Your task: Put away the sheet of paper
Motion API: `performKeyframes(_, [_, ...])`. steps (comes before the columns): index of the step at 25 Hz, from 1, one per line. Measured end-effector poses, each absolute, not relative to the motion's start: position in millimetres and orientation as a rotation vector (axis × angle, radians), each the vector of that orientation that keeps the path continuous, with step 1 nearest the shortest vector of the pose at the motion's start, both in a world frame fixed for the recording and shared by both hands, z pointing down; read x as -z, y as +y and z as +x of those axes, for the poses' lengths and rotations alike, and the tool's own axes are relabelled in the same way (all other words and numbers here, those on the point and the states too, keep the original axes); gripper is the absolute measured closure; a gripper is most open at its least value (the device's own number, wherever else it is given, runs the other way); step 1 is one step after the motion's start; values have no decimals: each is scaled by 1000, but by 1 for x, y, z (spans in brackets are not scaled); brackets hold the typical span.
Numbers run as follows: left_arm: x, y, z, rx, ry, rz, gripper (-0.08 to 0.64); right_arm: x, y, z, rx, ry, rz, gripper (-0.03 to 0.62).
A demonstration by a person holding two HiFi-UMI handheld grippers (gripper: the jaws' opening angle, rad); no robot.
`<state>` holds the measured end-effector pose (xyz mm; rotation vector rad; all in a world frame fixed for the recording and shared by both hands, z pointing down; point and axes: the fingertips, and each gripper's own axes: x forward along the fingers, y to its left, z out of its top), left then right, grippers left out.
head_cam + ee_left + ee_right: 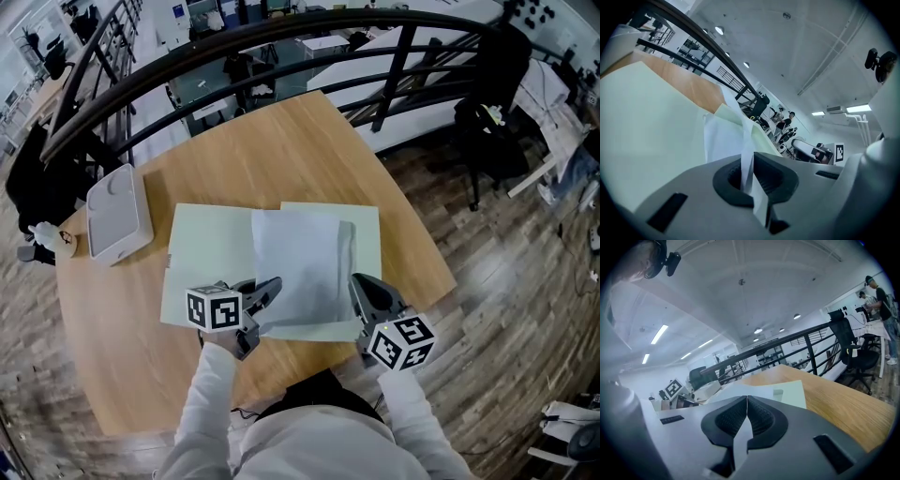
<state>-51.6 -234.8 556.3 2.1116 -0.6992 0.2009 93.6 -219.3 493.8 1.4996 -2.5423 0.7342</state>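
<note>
A white sheet of paper [300, 262] lies on an open pale green folder [211, 253] on the round wooden table [272, 141]. My left gripper [274, 284] is shut on the sheet's near left edge, and my right gripper [356, 281] is shut on its near right edge. In the left gripper view the paper [719, 140] runs up out of the closed left gripper [750, 176], with the green folder [647, 131] beneath it. In the right gripper view a strip of the paper [740, 441] is pinched in the closed right gripper [747, 416], with the folder [792, 392] beyond.
A flat grey-white case [119, 213] lies at the table's left edge. A dark metal railing [281, 37] curves behind the table. A black office chair [497, 103] stands at the right on the wood floor. Desks and people are in the room below.
</note>
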Motion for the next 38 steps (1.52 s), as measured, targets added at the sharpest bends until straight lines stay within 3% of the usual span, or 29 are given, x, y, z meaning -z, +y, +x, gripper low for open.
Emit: performKeyframes(38, [-599,-241,-38,-352,-762,1979,543,-497,-213,105,-759,-2552,1495,565])
